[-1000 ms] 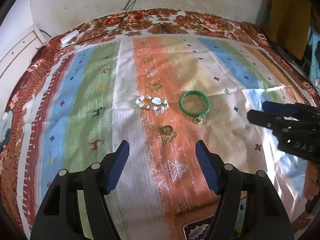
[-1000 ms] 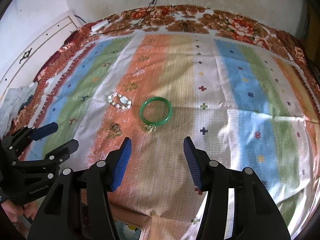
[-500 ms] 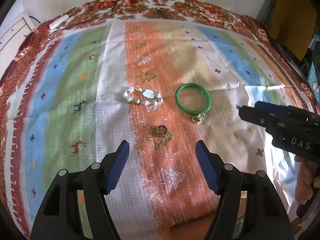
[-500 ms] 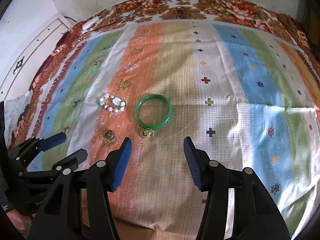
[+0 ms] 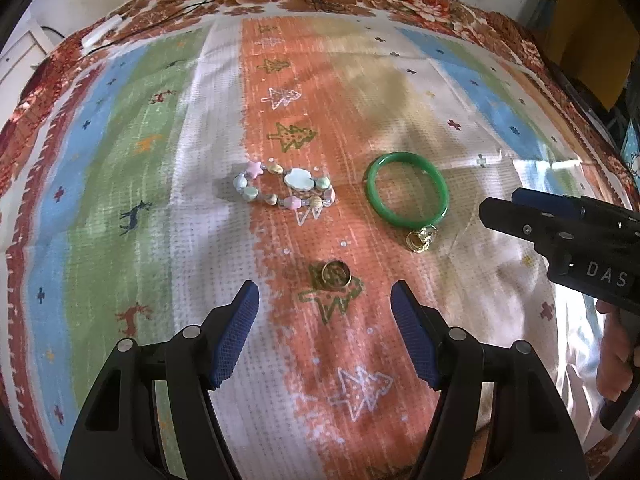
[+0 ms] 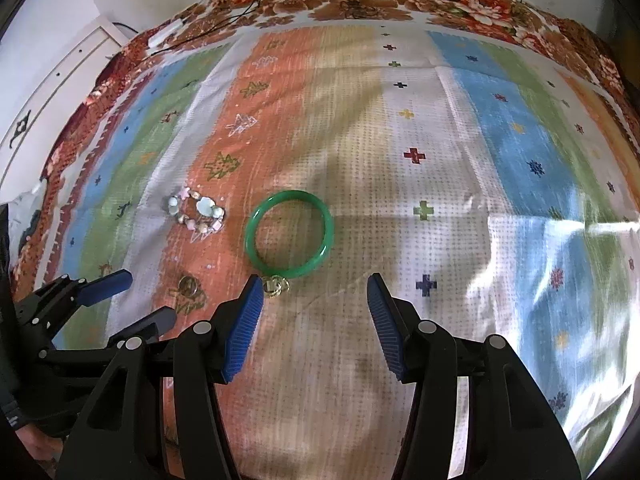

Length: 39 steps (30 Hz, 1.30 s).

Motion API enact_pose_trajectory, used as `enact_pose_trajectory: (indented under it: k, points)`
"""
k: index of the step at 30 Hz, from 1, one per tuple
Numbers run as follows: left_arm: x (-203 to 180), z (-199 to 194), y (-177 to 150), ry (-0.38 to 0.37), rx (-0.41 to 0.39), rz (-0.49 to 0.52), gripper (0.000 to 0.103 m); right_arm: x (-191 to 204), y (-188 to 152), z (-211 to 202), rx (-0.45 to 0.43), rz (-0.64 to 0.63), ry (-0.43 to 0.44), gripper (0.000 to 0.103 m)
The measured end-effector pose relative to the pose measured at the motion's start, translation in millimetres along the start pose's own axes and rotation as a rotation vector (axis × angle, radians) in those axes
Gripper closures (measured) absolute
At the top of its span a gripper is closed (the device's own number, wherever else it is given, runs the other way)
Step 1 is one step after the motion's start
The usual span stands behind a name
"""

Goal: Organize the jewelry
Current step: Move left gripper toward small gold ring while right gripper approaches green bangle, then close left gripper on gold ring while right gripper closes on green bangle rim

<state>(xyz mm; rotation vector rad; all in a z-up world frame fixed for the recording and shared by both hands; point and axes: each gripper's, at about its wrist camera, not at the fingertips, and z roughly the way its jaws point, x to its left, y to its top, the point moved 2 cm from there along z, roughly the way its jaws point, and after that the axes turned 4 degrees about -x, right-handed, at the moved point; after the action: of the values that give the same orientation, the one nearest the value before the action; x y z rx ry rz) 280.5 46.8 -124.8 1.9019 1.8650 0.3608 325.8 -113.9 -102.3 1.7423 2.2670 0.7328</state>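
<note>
- The left gripper [image 5: 325,336] hovers low over the striped cloth [image 5: 120,168], its two blue ribbed pads spread wide and holding nothing.
- A small round ring [image 5: 331,275] of dull gold metal lies flat on the orange stripe just ahead of the gap between those pads, apart from both.
- The right gripper [image 6: 316,328] is likewise wide and empty, tilted down toward the cloth; from the left wrist view its black body reaches in from the right edge, with a hand [image 5: 616,354] behind it.
- The green bangle [image 6: 289,234], a smooth glossy closed hoop, lies flat just beyond the right gripper's fingertips.
- A little cluster of thin gold hoops [image 6: 276,286] sits at the bangle's near edge, touching it, right beside the tip of the right gripper's left pad; whether the pad touches it cannot be told.
- The bead bracelet [image 5: 285,189] lies left of the bangle and well apart from it: a loose loop of pastel beads, some star-shaped, some oval, with one larger pale flower-shaped piece.
- The cloth is a coarse woven sheet in orange, white, green, blue and tan bands with small trees, deer and crosses, bordered by brown flowers.
- Thin black cables [image 6: 224,20] trail over the far border.
</note>
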Motion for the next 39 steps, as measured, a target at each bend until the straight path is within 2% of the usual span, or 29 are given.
enact_pose_trajectory:
  k: [4,12,19,22,24,25,26,31,32,34,35,39]
  points:
    - [-5.1,6.5,3.2,-0.022,0.008,0.040,0.035,-2.3,2.9,10.1,0.013,-0.004,-0.015,0.049]
    - [-12.6,20.3,5.1,0.003,0.014,0.119,0.037,-1.1,10.7,28.4,0.028,-0.017,-0.024,0.049]
    - [-14.1,27.4,5.2,-0.005,-0.002,0.164,0.040,2.1,12.5,44.9,0.046,-0.035,-0.055,0.049]
    - [-14.1,32.1,4.4,-0.006,0.003,0.173,0.048,-0.9,10.4,54.0,0.070,-0.017,-0.050,0.049]
    - [-11.2,34.1,4.6,-0.021,0.007,0.149,0.060,-1.3,10.2,55.4,0.069,-0.019,-0.048,0.050]
    - [-9.2,35.6,4.0,-0.016,0.015,0.142,0.062,-1.9,10.6,55.7,0.070,-0.018,-0.049,0.052]
    - [-8.6,36.5,3.1,0.000,0.016,0.151,0.069,-3.3,11.2,55.7,0.071,-0.012,-0.055,0.057]
    - [-8.4,36.7,0.4,0.018,0.014,0.172,0.076,-12.0,10.9,55.9,0.089,0.055,-0.021,0.069]
    - [-8.4,36.8,0.1,0.023,0.017,0.175,0.083,-12.3,10.2,56.3,0.092,0.058,-0.020,0.075]
    - [-8.1,36.6,0.2,0.020,0.020,0.175,0.084,-11.9,9.0,56.7,0.093,0.044,-0.040,0.083]
    - [-7.6,36.3,0.2,0.018,0.020,0.171,0.084,-11.3,8.7,56.9,0.092,0.035,-0.044,0.089]
    - [-7.5,34.4,-0.5,0.018,0.020,0.173,0.084,-12.4,8.2,56.0,0.090,0.037,-0.038,0.093]
